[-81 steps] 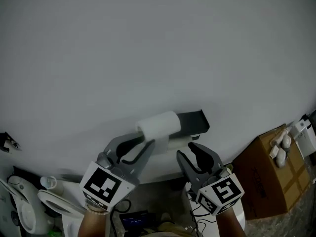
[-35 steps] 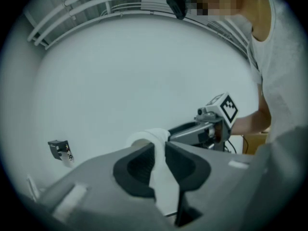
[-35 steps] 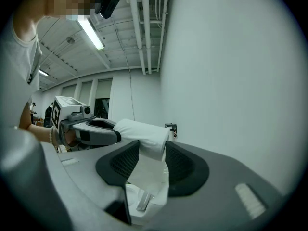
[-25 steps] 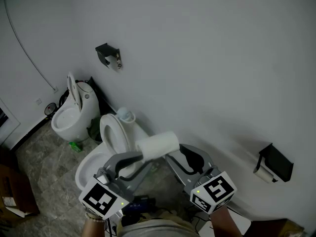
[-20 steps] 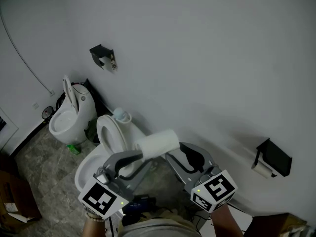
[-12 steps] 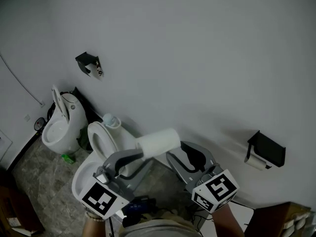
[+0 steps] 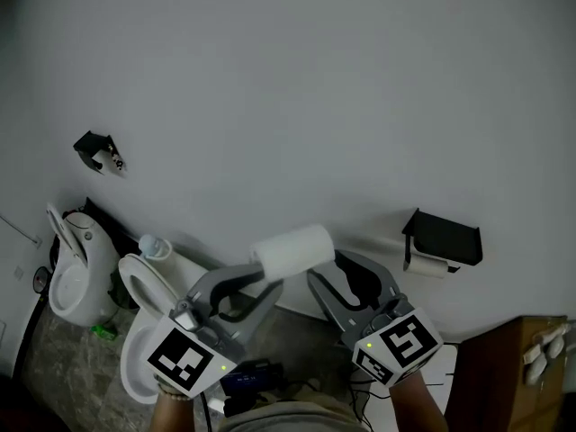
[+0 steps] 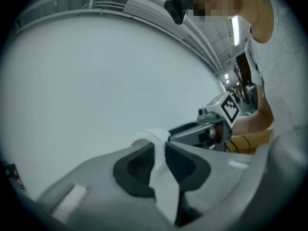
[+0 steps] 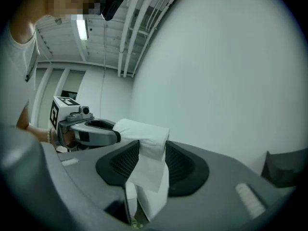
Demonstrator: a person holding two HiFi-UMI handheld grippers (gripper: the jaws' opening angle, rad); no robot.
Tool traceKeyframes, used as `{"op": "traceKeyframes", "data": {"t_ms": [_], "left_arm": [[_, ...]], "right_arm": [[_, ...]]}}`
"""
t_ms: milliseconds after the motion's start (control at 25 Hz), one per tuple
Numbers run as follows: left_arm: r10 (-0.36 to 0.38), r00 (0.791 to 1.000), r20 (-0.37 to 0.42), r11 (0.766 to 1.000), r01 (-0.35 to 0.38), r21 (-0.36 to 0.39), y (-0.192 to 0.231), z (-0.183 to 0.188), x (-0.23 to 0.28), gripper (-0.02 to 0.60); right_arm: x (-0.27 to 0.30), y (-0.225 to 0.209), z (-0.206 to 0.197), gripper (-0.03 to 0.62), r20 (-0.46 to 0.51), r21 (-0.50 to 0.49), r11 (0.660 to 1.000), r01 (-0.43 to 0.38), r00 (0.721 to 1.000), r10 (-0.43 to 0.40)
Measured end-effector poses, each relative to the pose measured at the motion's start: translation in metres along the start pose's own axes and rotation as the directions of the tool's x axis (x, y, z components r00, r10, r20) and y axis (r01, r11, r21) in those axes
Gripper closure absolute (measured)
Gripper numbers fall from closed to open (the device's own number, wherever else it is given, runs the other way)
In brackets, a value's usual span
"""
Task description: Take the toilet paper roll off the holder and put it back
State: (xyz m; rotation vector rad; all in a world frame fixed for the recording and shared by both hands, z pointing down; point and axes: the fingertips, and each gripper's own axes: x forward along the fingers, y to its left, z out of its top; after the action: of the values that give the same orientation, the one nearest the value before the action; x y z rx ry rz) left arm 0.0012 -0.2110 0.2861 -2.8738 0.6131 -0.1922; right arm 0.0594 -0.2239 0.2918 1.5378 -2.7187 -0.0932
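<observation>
A white toilet paper roll (image 7: 292,252) hangs in the air in front of the white wall. My left gripper (image 7: 270,275) is shut on its left end, and in the left gripper view the jaws pinch the roll's wall (image 8: 155,139). My right gripper (image 7: 346,275) stands open just right of the roll, not gripping it. In the right gripper view the roll (image 9: 142,131) lies just past the fingertips and a loose sheet (image 9: 147,174) hangs between the jaws. The black holder (image 7: 443,238) is on the wall to the right, with a white roll (image 7: 430,265) under it.
A second black holder (image 7: 94,149) is mounted far left on the wall. Two white toilets (image 7: 139,327) (image 7: 76,268) stand at the lower left. A brown cardboard box (image 7: 517,367) sits at the lower right. The person's arm shows in the left gripper view.
The view has swung right: the black holder now sits closer to the grippers and the toilets have slid left. Both grippers moved along with the roll, still held by the left one.
</observation>
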Motion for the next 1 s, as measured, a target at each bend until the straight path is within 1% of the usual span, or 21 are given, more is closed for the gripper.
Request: {"op": "traceKeyframes", "data": {"t_ms": [160,360,520,680,760,920,1000], "left_arm": [[-0.111,0.993,0.033,0.994,0.110,0.026,-0.020,0.010,0.032,0.517],[-0.233,0.971,0.056,0.972,0.231,0.048,-0.049,0.022,0.073,0.517],[-0.321,0.943,0.086,0.947,0.316,0.061,-0.078,0.035,0.108,0.517],[-0.395,0.911,0.117,0.919,0.390,0.061,-0.076,0.037,0.115,0.517],[-0.425,0.896,0.127,0.905,0.420,0.068,-0.080,0.039,0.120,0.517],[-0.477,0.868,0.136,0.879,0.467,0.098,-0.116,0.054,0.153,0.517],[-0.501,0.854,0.144,0.865,0.488,0.113,-0.123,0.059,0.166,0.517]], "right_arm": [[-0.031,-0.027,0.001,0.419,0.005,-0.008,0.993,0.116,0.993,-0.116],[-0.074,-0.061,0.004,0.419,0.010,-0.014,0.967,0.255,0.967,-0.255],[-0.113,-0.089,0.006,0.419,0.007,-0.023,0.937,0.349,0.937,-0.349],[-0.116,-0.094,0.008,0.419,-0.002,-0.043,0.906,0.421,0.907,-0.421],[-0.123,-0.098,0.010,0.419,-0.003,-0.054,0.890,0.453,0.891,-0.454],[-0.167,-0.123,0.013,0.419,0.002,-0.064,0.858,0.509,0.860,-0.510],[-0.177,-0.135,0.013,0.419,0.001,-0.069,0.842,0.535,0.844,-0.537]]}}
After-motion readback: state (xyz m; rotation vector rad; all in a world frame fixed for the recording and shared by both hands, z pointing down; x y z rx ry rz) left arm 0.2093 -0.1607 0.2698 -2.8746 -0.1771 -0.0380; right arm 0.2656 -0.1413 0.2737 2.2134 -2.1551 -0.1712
